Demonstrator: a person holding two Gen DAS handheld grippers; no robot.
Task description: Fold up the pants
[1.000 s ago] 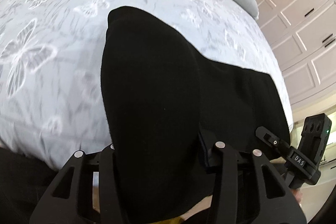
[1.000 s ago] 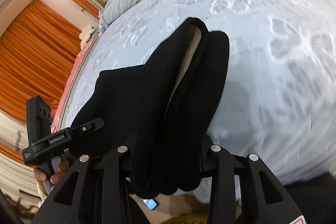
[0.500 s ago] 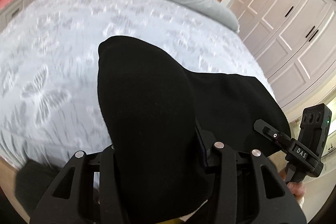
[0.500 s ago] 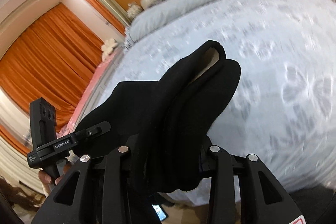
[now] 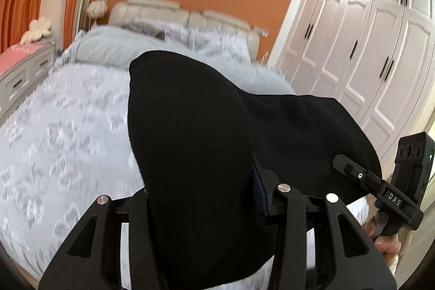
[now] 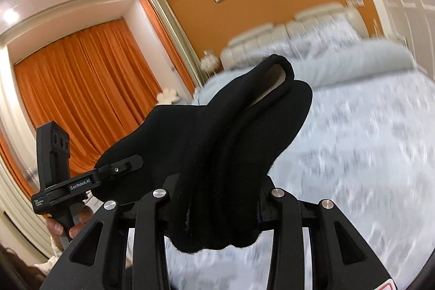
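Observation:
The black pants hang in the air above the bed, stretched between my two grippers. My left gripper is shut on one thick fold of the pants, which covers its fingertips. My right gripper is shut on the other bunched end of the pants, with a pale lining showing at the top fold. The right gripper also shows at the right edge of the left wrist view, and the left gripper shows at the left of the right wrist view.
The bed with a pale blue butterfly-print cover lies below and ahead, a grey duvet and headboard at its far end. White wardrobe doors stand to the right, a grey drawer unit and orange curtains to the left.
Both grippers have lifted and tilted upward with the pants; the view swung from the bed surface to the headboard and walls. Both grips held.

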